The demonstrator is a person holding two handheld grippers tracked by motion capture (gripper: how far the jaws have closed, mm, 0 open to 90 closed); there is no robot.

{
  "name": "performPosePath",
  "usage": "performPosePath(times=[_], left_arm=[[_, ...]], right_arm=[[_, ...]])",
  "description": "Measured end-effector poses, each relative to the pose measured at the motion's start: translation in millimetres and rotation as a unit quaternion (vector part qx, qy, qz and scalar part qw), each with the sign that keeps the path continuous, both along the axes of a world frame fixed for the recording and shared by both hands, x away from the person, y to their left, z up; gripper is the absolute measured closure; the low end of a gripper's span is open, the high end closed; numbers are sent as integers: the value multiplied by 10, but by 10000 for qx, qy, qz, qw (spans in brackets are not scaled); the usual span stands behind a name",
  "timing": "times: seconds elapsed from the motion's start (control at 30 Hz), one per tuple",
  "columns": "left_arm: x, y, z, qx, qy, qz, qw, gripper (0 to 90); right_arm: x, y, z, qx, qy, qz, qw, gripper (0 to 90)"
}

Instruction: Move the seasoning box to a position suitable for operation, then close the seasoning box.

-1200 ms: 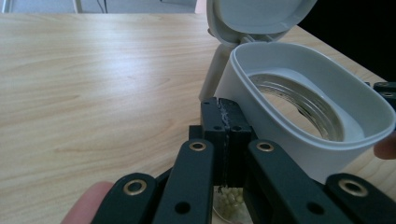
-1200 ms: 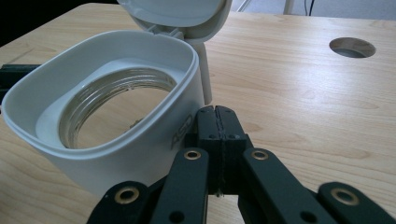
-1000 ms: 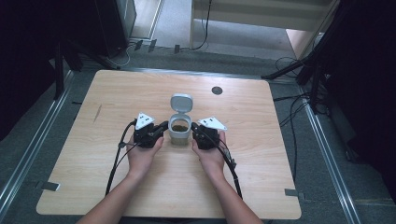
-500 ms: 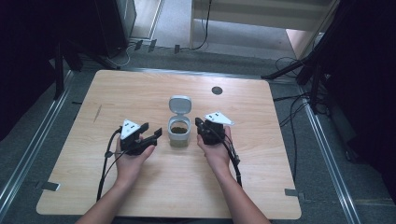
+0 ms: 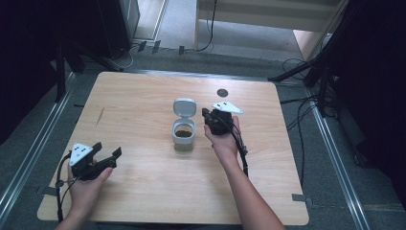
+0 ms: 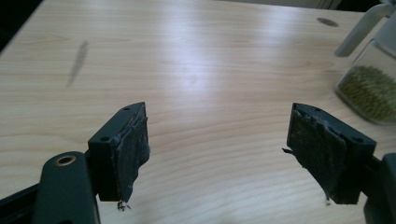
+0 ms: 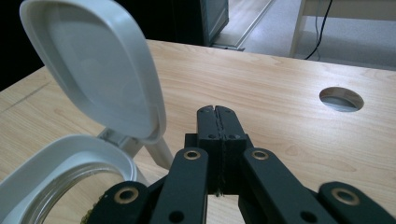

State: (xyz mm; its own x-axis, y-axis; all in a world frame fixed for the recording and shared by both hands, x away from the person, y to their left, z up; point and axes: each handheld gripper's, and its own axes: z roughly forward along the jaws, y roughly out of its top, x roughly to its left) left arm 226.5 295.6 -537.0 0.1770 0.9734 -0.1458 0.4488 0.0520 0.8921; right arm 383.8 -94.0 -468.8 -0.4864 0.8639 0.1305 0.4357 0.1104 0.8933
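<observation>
A small clear jar (image 5: pixel 184 132) of greenish grains stands mid-table with its grey flip lid (image 5: pixel 184 107) swung up and back. My left gripper (image 5: pixel 108 149) is far from it, near the table's front left. Its jaws have just been opening and nothing is between them (image 6: pixel 217 154); the jar (image 6: pixel 369 91) shows at that view's right edge. My right gripper (image 5: pixel 206 113) is shut and empty just right of the jar, level with the lid. In the right gripper view its closed jaws (image 7: pixel 218 112) point past the raised lid (image 7: pixel 93 70) and the jar's rim (image 7: pixel 60 158).
A round cable hole (image 5: pixel 221 92) is cut in the wooden table (image 5: pixel 143 96) behind the right gripper, also seen as the hole (image 7: pixel 341 99). A dark streak (image 5: pixel 100 116) marks the left side. Cables and stands lie on the floor beyond the table.
My left gripper has let go of the jar, opened, and pulled back to the table's front left. My right gripper has stayed shut and shifted slightly away beside the lid.
</observation>
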Motion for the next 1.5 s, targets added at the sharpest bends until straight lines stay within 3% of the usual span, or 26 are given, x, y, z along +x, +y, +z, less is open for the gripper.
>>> performPosePath(times=[0.1, 0.13, 0.47, 0.73, 0.87, 1.1, 1.33, 1.5], left_arm=[[-87, 185, -67, 40, 113, 130, 9998, 214], [-92, 219, -75, -140, 126, 124, 9997, 214], [-66, 211, -94, -219, 94, 60, 9997, 217], [-62, 198, -97, -184, 95, 53, 9998, 225], [-55, 189, -98, -159, 108, 59, 9998, 227], [-63, 197, -99, -190, 79, 59, 9998, 227], [-62, 192, -97, -151, 103, 76, 9998, 227], [-62, 193, -98, -166, 90, 81, 9998, 227]], right_arm=[[44, -16, 71, 25, -14, 26, 10000, 900], [55, -13, 86, 9, -35, 23, 10000, 900], [145, 56, 251, 13, -105, 134, 9999, 900], [243, 108, 293, 270, -19, 392, 9989, 900], [163, 127, 294, 177, -113, 716, 9972, 900], [-94, -9, 303, 277, -261, 750, 9965, 900], [-186, -68, 319, 197, -374, 768, 9962, 900], [-228, -163, 303, 169, -399, 621, 9971, 893]])
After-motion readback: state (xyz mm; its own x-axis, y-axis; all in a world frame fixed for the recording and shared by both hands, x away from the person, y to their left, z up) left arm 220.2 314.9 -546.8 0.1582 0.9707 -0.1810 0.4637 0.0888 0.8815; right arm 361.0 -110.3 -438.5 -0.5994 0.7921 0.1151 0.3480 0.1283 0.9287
